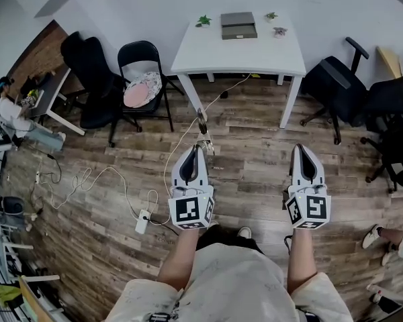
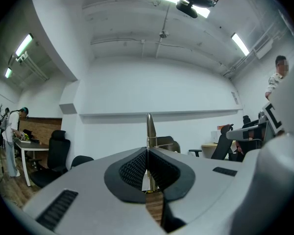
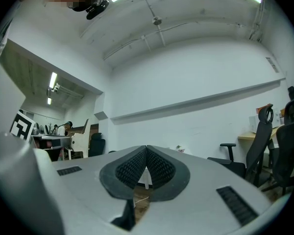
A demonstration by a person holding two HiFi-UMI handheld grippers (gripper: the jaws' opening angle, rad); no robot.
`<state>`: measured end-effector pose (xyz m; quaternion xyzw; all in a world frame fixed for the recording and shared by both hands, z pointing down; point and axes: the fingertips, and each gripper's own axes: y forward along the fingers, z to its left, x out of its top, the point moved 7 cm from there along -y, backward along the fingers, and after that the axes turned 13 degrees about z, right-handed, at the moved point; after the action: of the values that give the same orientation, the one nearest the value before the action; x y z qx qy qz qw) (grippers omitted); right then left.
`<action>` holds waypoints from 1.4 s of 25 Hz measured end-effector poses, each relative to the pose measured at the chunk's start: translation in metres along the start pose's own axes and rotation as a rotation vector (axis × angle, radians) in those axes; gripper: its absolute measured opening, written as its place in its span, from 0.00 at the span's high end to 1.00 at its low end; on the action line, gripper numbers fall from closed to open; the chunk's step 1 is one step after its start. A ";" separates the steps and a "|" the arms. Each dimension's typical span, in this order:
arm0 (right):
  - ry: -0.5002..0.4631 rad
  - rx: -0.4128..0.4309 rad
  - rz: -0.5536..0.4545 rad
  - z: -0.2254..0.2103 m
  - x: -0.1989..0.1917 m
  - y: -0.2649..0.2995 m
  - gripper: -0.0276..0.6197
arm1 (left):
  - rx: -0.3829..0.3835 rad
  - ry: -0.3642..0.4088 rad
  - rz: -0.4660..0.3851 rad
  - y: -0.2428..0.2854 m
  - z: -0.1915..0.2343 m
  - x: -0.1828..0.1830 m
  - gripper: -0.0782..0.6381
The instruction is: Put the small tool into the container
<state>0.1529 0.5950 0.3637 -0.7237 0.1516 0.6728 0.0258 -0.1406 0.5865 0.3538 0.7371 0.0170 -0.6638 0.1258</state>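
Wood floor (image 1: pixel 269 159) underfoot, crossed by a white cable (image 1: pixel 107 173). White desk (image 1: pixel 242 54) against the far wall, well apart from both of your hands. Black folding chair (image 1: pixel 144 62) with a pink cushion stands to the desk's left, and a black office chair (image 1: pixel 332 82) to its right. Grey container (image 1: pixel 238 25) sits at the back of the desk, lid shut, with a small potted plant (image 1: pixel 203 21) just beside it. Your left hand-held gripper (image 1: pixel 199 147) (image 2: pixel 147 151) is clenched on the small tool (image 1: pixel 203 129) (image 2: pixel 150 129) — a slim metal piece standing up past the jaw tips, over the floor. Your right hand-held gripper (image 1: pixel 301 147) (image 3: pixel 146 148) is clenched too — jaws pressed together, nothing between them.
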 end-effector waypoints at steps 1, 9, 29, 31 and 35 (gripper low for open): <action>-0.001 0.004 -0.004 -0.001 0.000 -0.001 0.93 | -0.001 -0.002 -0.002 0.000 -0.002 0.000 0.88; -0.008 0.022 -0.029 -0.011 0.012 -0.006 0.93 | -0.011 0.002 0.002 0.000 -0.011 0.004 0.88; 0.001 0.013 -0.019 0.004 0.015 0.051 0.93 | -0.017 -0.033 -0.009 0.043 0.025 -0.004 0.88; -0.013 0.015 -0.011 0.007 0.016 0.065 0.93 | -0.015 -0.037 -0.007 0.054 0.033 -0.005 0.88; -0.041 0.005 0.011 0.012 0.021 0.098 0.93 | -0.014 -0.049 -0.006 0.082 0.050 -0.004 0.88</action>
<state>0.1179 0.5010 0.3586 -0.7087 0.1564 0.6874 0.0270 -0.1744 0.4974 0.3671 0.7195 0.0208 -0.6820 0.1293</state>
